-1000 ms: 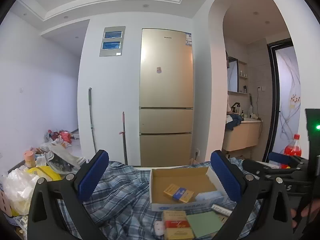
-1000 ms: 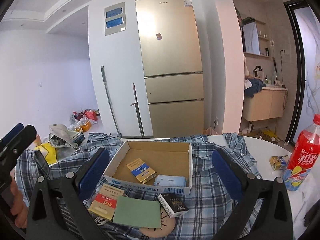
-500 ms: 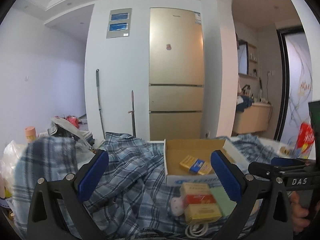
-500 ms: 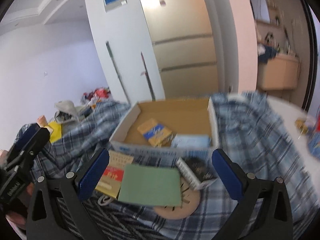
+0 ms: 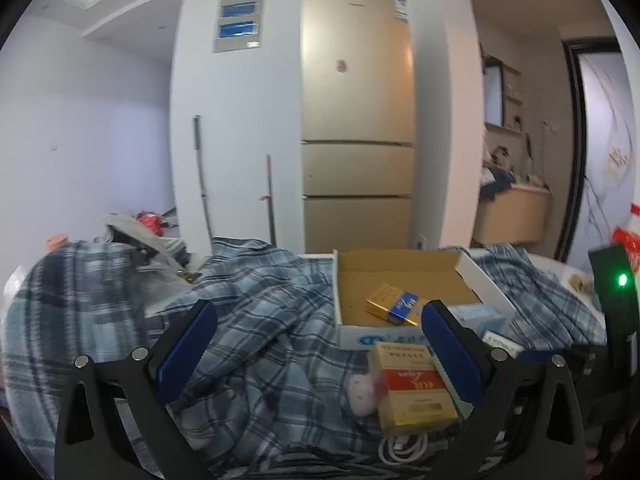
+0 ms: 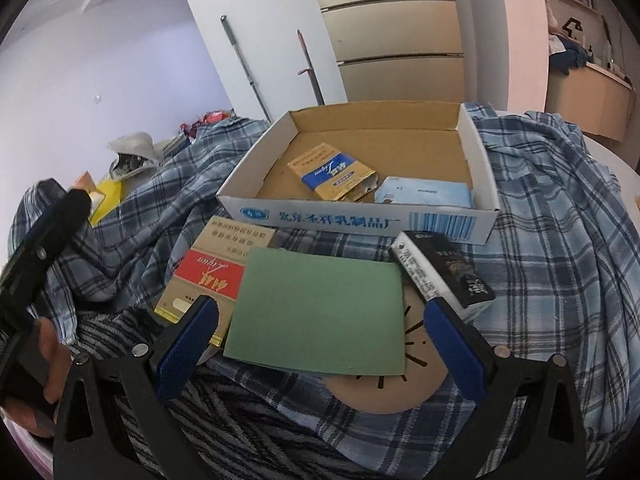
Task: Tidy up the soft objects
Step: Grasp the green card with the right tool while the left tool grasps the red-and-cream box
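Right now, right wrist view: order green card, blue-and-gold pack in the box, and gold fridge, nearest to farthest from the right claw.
1. Flat green card, lying between the open right claw fingers.
2. Blue-and-gold pack, inside the cardboard box, beyond the card.
3. Gold fridge, against the back wall.

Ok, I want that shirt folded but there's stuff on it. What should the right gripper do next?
Probably ease down and close on the green card. The right gripper is open, the card between its fingers. The card, packs and cardboard box all lie on the plaid shirt, so the shirt can't be folded until they're cleared.
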`<control>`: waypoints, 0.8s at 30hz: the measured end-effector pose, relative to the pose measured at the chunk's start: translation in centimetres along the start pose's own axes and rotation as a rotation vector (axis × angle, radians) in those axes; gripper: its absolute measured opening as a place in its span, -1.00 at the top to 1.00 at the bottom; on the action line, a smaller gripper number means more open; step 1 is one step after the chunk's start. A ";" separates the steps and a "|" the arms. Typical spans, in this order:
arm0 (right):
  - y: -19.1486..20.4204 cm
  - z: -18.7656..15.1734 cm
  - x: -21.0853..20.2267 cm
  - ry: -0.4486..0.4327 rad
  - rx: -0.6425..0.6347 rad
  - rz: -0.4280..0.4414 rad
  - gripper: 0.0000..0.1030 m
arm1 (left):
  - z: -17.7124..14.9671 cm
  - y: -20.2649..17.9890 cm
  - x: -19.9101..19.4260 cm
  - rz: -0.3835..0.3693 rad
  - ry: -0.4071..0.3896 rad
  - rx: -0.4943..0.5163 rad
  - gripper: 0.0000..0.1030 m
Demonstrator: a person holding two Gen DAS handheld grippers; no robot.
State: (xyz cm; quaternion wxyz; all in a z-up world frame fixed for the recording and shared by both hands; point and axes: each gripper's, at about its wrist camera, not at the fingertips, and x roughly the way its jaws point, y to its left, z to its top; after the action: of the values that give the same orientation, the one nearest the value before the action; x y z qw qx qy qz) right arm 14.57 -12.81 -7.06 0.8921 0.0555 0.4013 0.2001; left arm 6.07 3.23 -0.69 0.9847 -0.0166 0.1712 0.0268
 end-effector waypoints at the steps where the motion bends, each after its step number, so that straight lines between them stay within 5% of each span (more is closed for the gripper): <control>1: 0.0 0.0 0.2 0.012 0.000 0.004 -0.99 | 0.1 0.4 -0.1 -0.007 -0.004 -0.021 -1.00; 7: 0.0 -0.2 1.4 0.070 -0.002 0.012 -0.99 | 0.0 0.7 0.4 -0.002 0.026 -0.042 -1.00; 20: 0.3 -0.1 0.7 0.038 -0.031 -0.005 -0.89 | -0.1 -0.3 -0.1 -0.004 0.004 -0.010 -1.00; 22: 0.4 -0.1 0.0 0.014 -0.043 -0.010 -0.57 | -0.1 -0.3 -0.1 -0.006 0.006 -0.007 -1.00; 24: 0.4 -0.1 -0.6 -0.002 -0.058 -0.021 -0.50 | -0.1 -0.6 -0.1 -0.005 0.001 0.000 -1.00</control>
State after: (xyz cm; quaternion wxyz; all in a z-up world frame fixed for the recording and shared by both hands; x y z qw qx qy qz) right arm 14.00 -12.73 -6.61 0.8958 0.0256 0.3950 0.2021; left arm 5.94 2.66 -0.74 0.9847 -0.0170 0.1717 0.0244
